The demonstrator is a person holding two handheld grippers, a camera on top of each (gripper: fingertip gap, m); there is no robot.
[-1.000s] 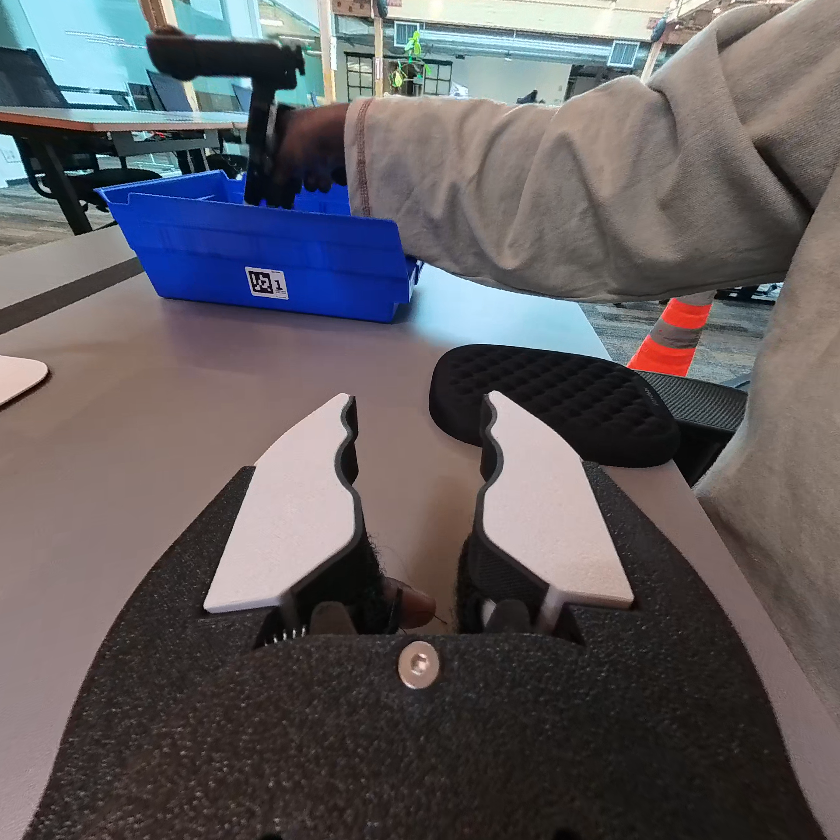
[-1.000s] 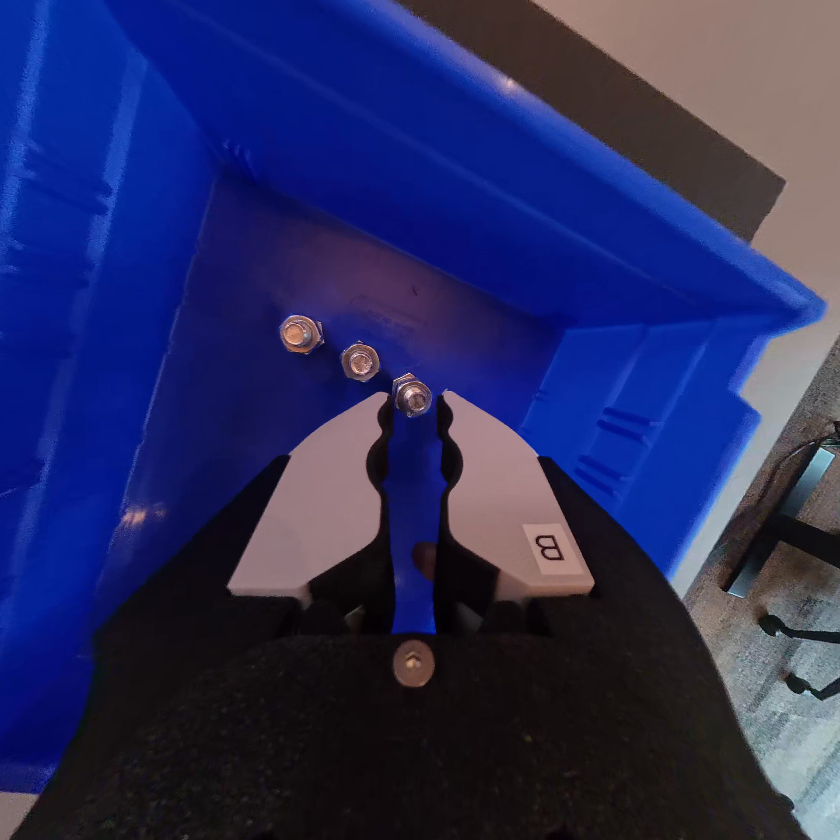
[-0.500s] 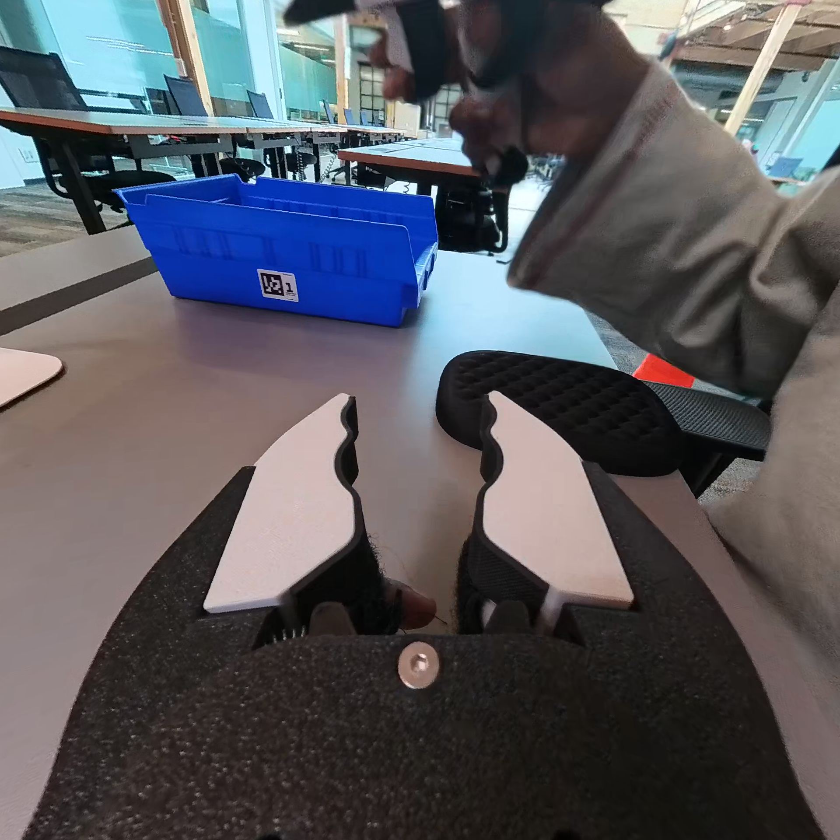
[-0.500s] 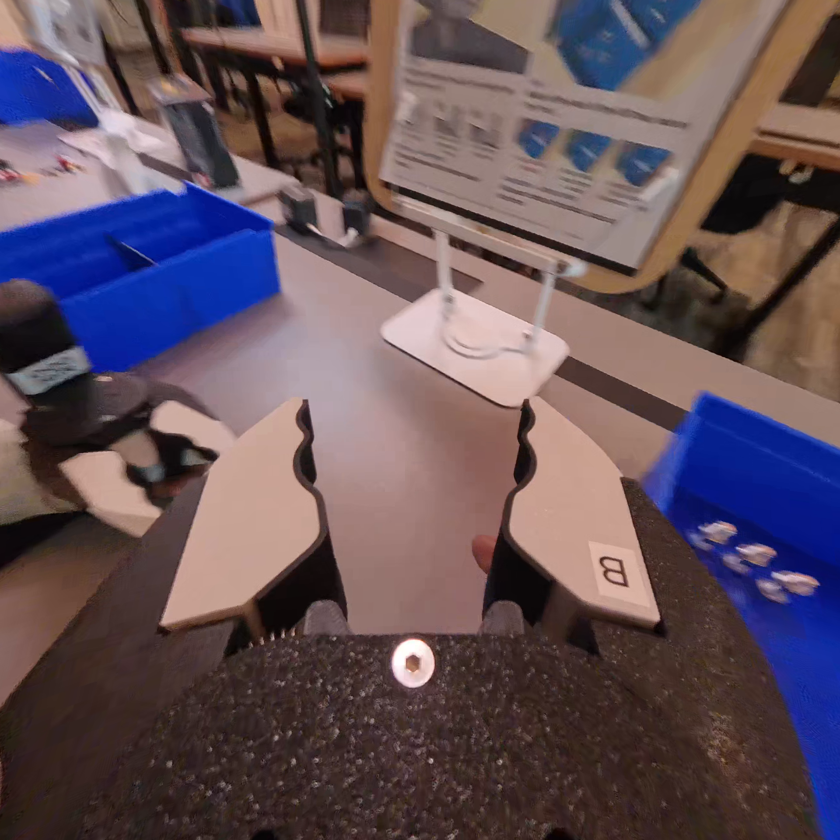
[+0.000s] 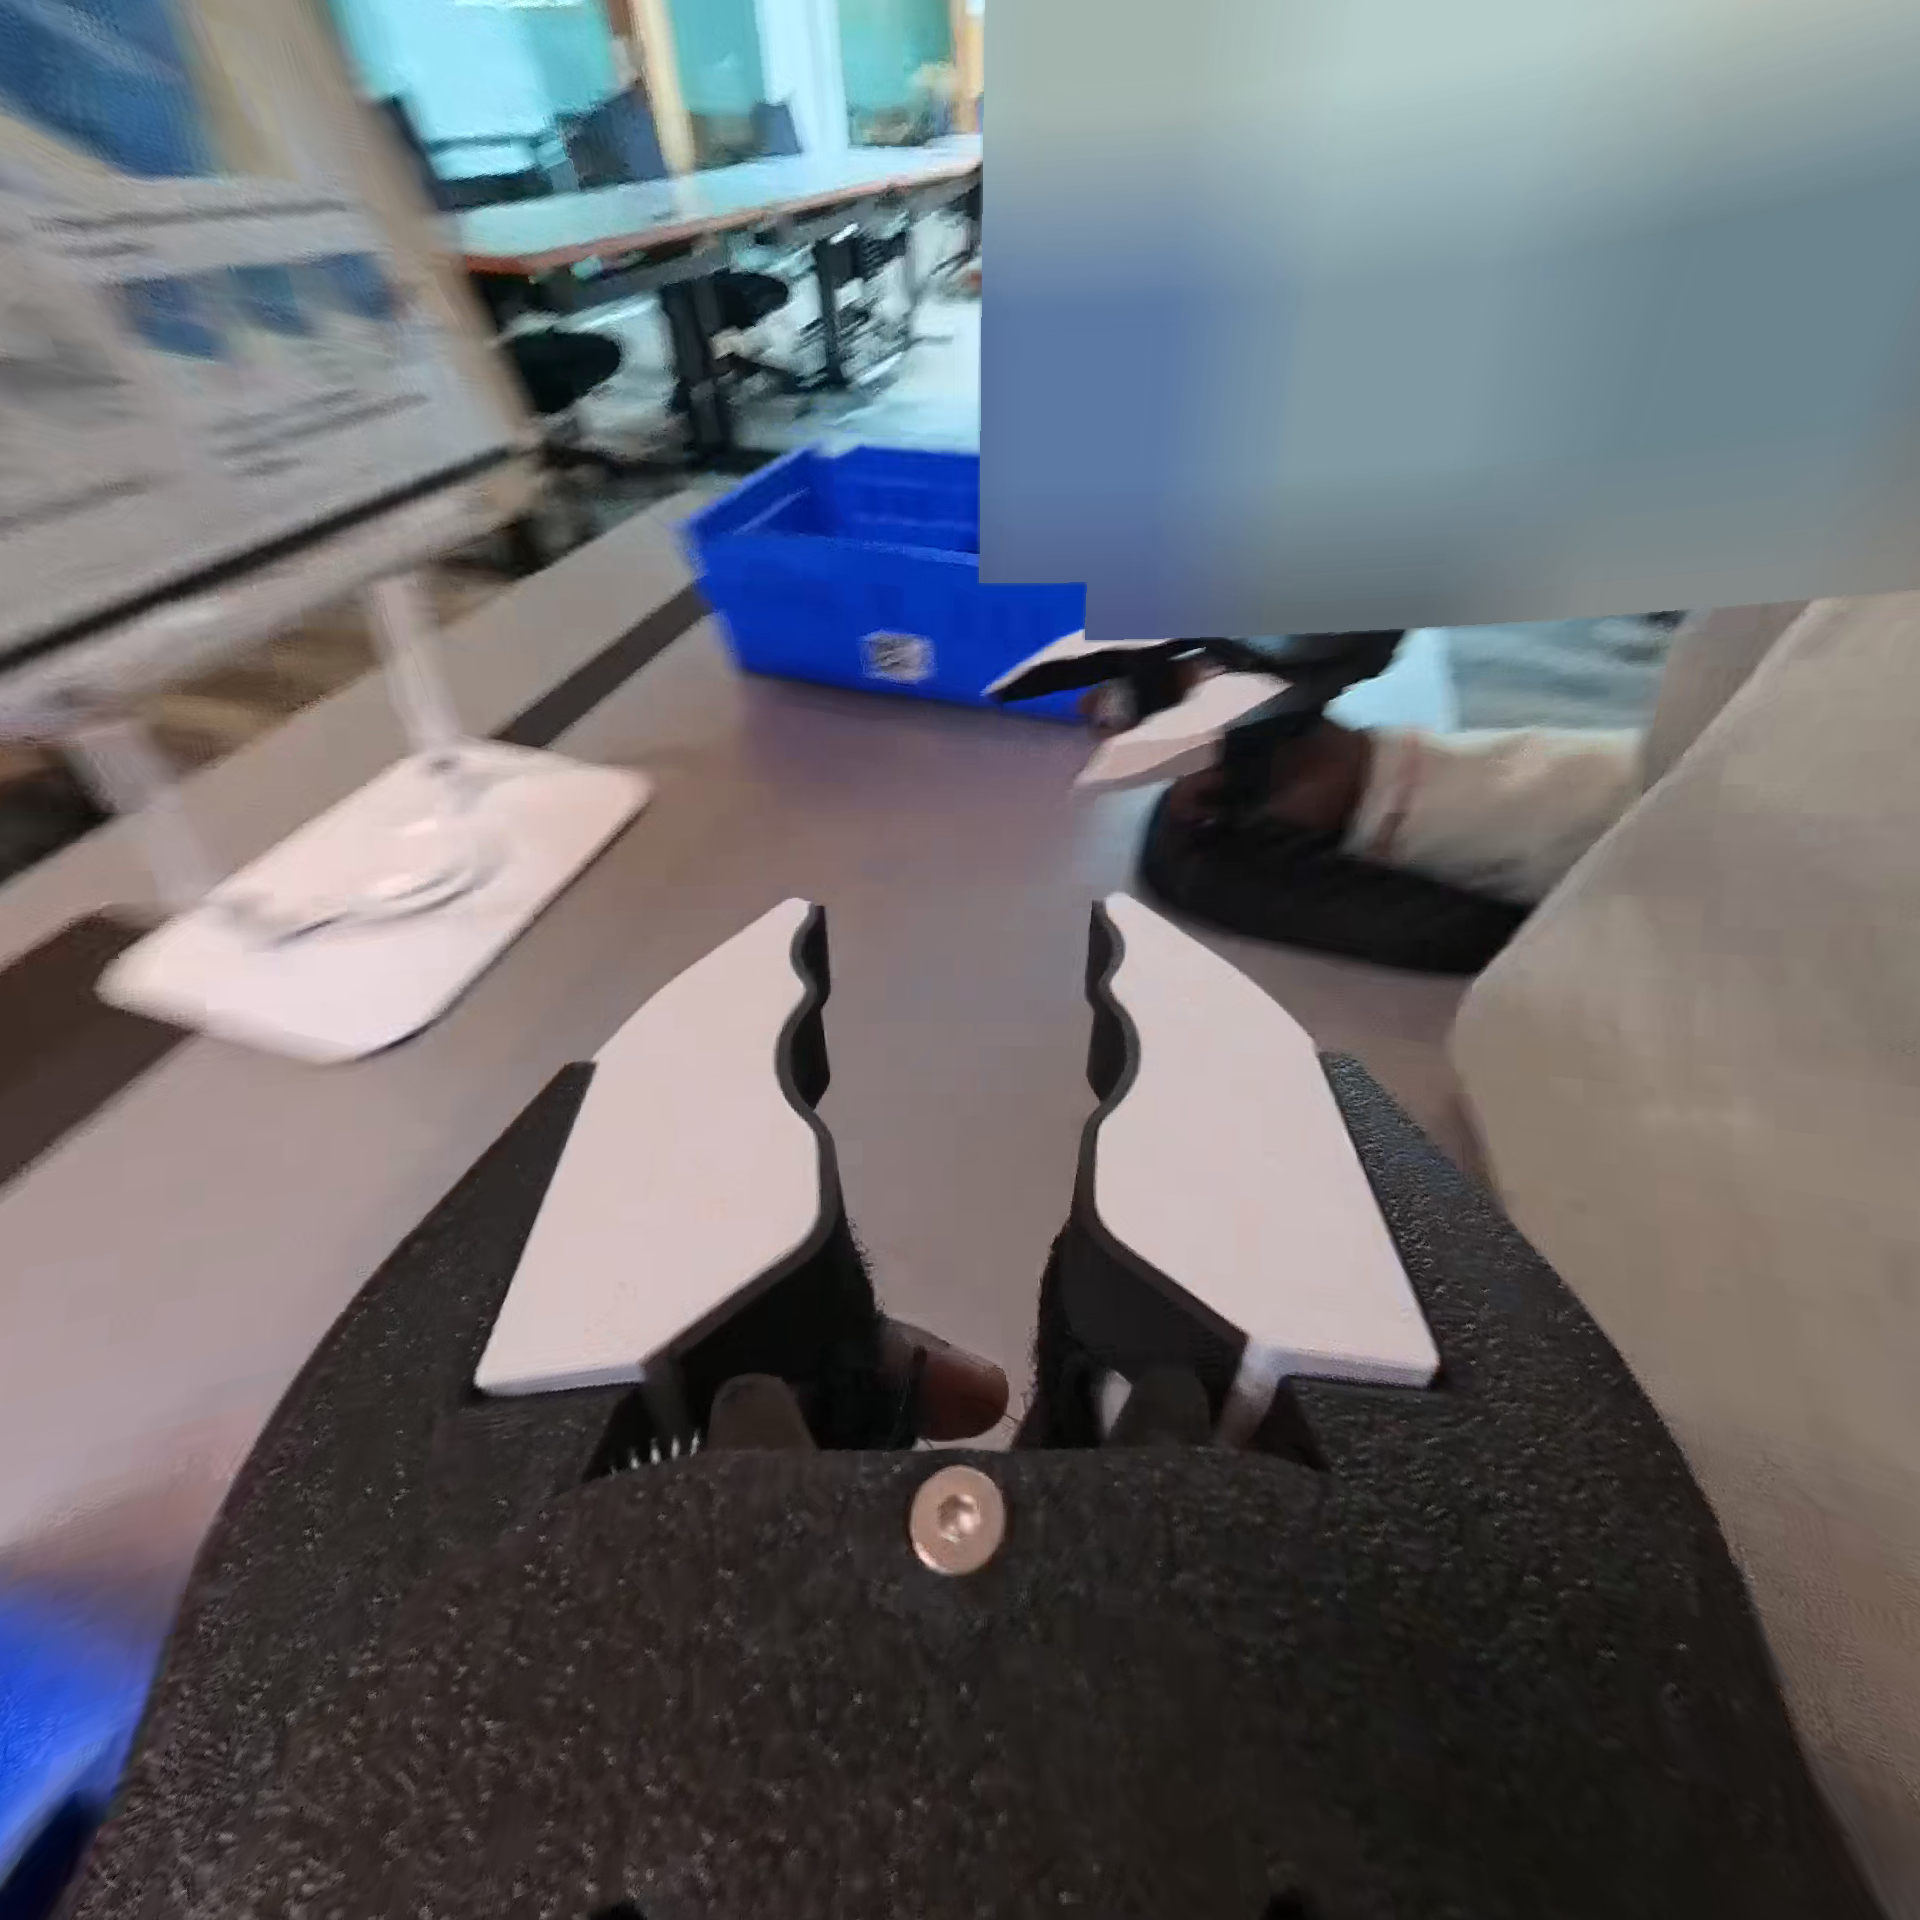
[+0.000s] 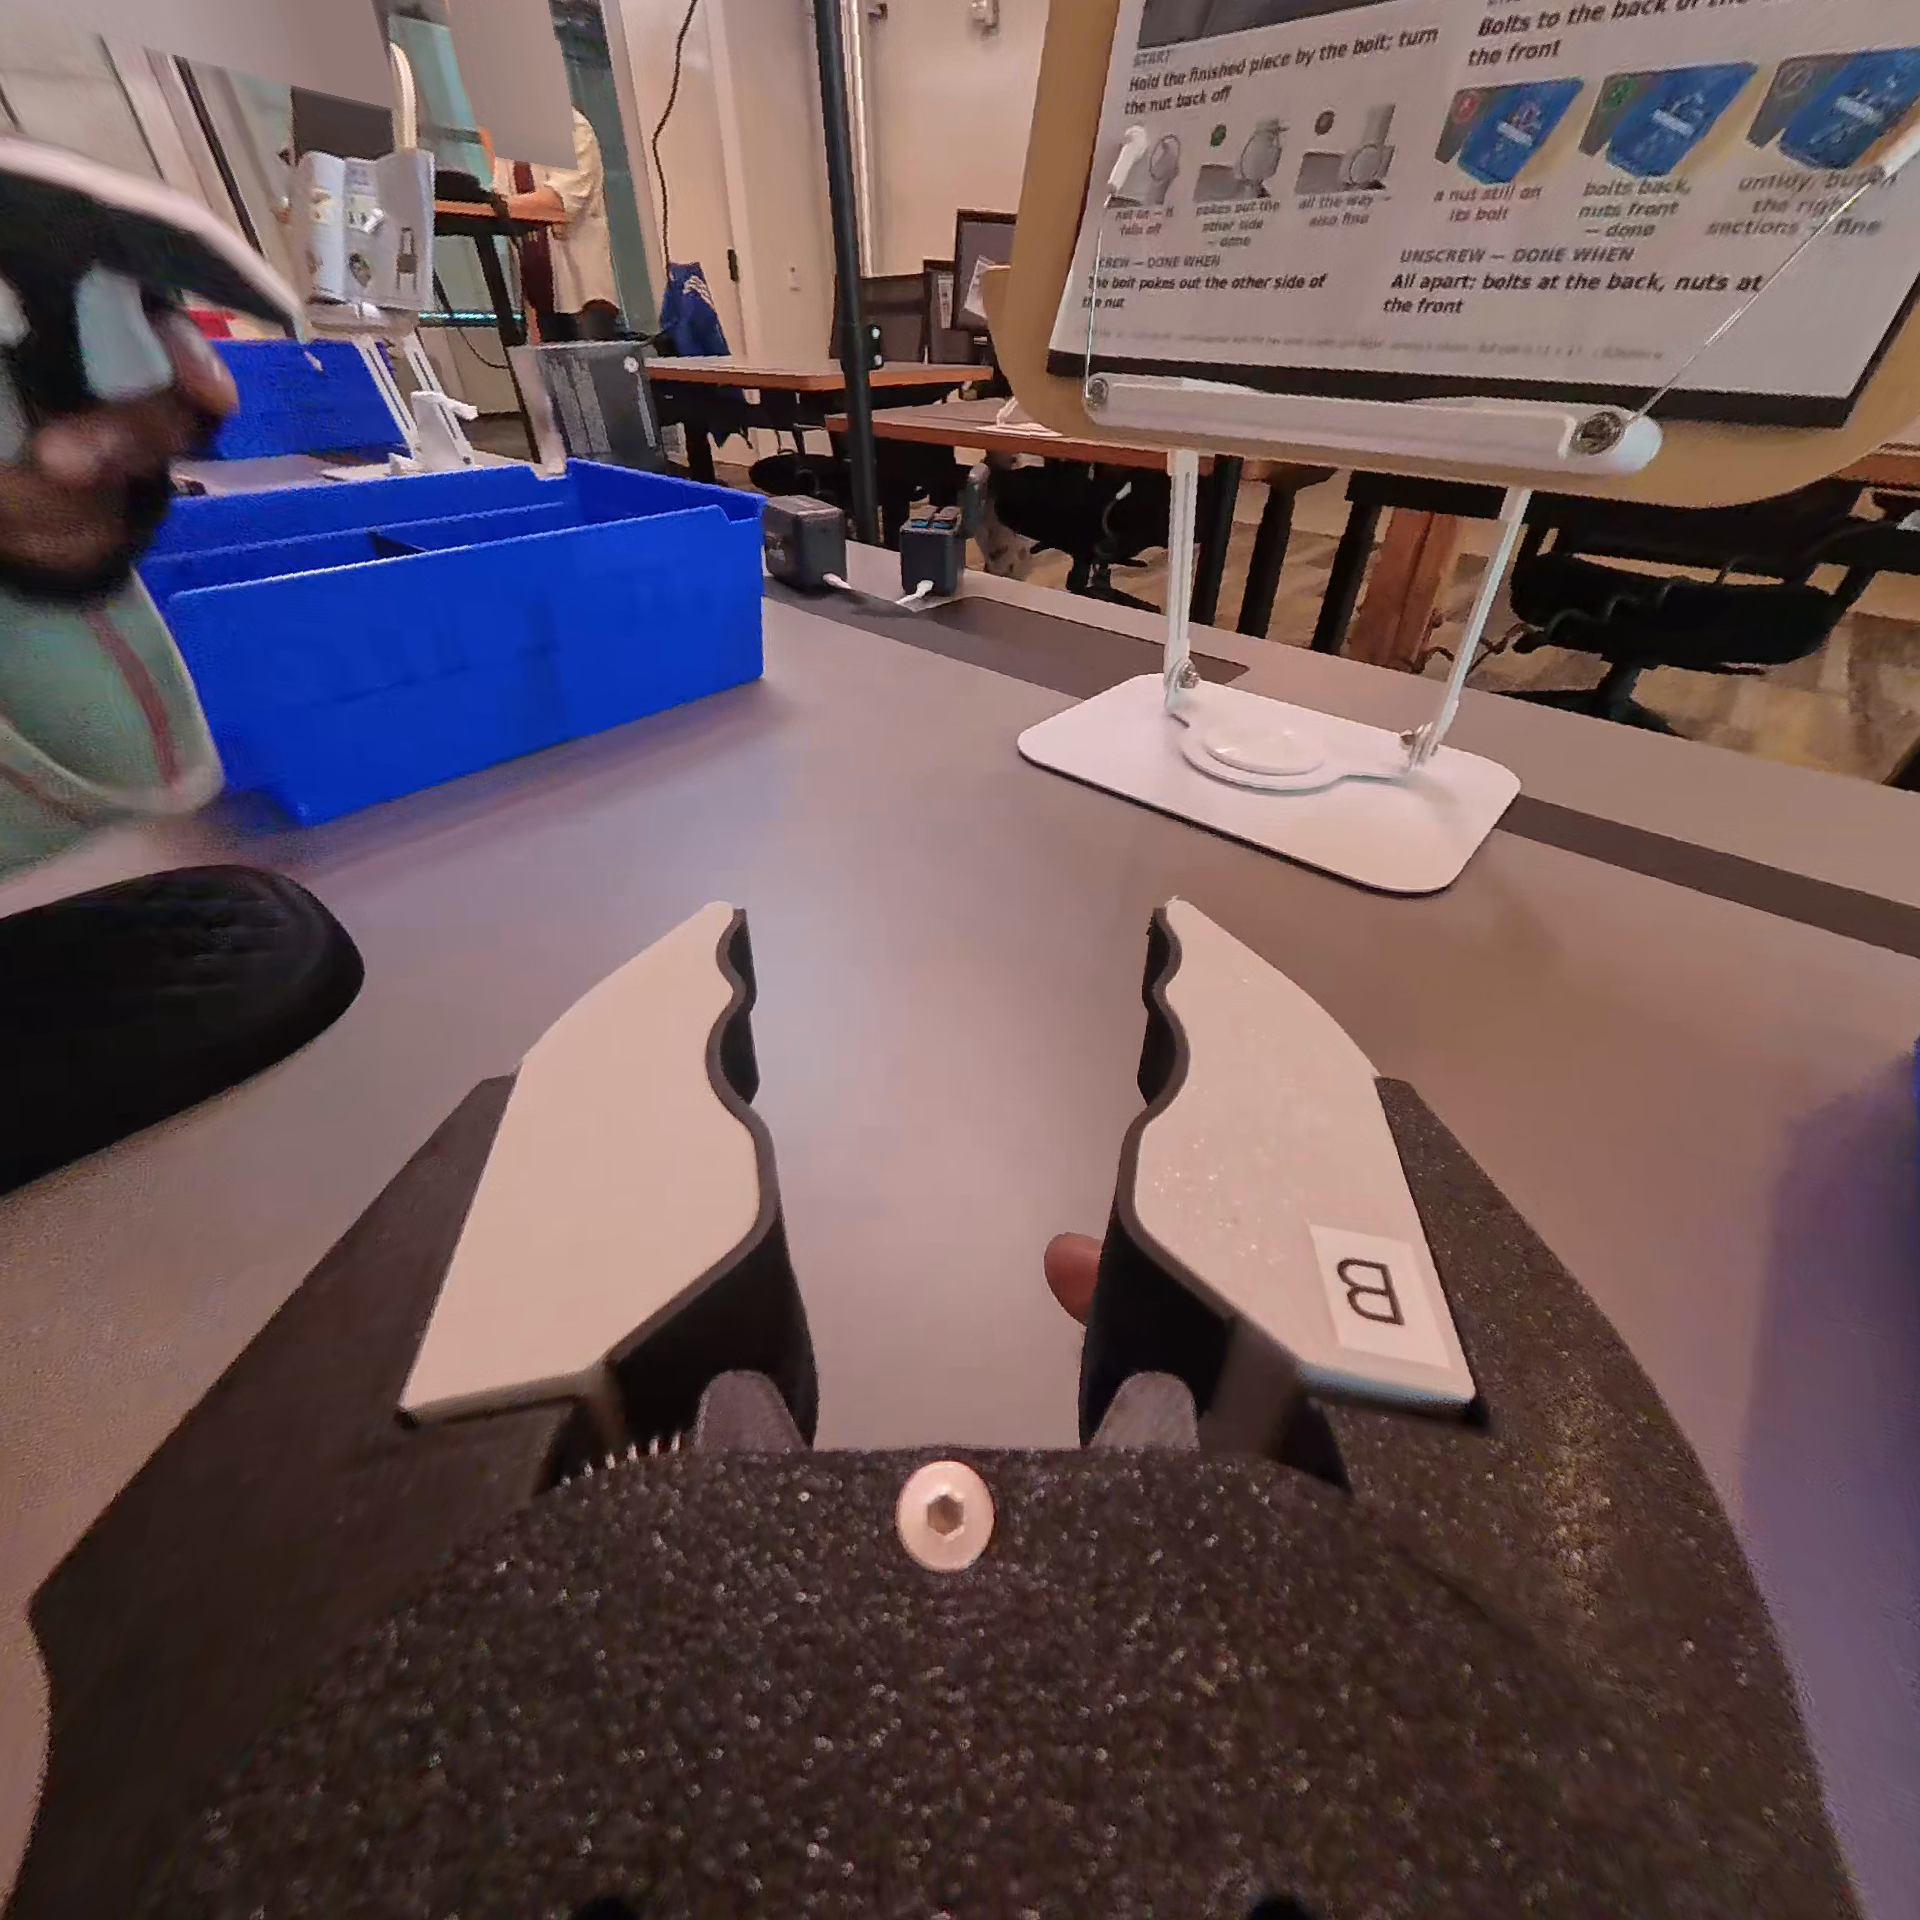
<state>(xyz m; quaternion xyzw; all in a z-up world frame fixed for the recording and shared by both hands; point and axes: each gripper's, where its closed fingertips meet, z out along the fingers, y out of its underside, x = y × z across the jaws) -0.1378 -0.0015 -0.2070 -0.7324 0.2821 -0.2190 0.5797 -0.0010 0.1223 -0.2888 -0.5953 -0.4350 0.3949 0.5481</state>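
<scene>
My grey matte table [image 6: 935, 831] spreads below. At ten o'clock sits a divided blue plastic bin [image 6: 468, 644]; at one o'clock, a flat white stand base [image 6: 1278, 790]. My right gripper [image 6: 945, 925] and left gripper [image 5: 956, 925] both gape, holding nothing.

The left gripper [image 5: 956, 920] points forward, low and level, its two white fingers [image 5: 717, 1091] spread apart with nothing between them. The right gripper [image 6: 945, 920] is also held low and level, its fingers [image 6: 1257, 1101] parted wider, pads bare. Seen from the left, the right gripper [image 5: 1127, 707] lies far right, gripped by a hand [image 5: 1299, 769] in a pale sleeve [image 5: 1496, 800].
</scene>
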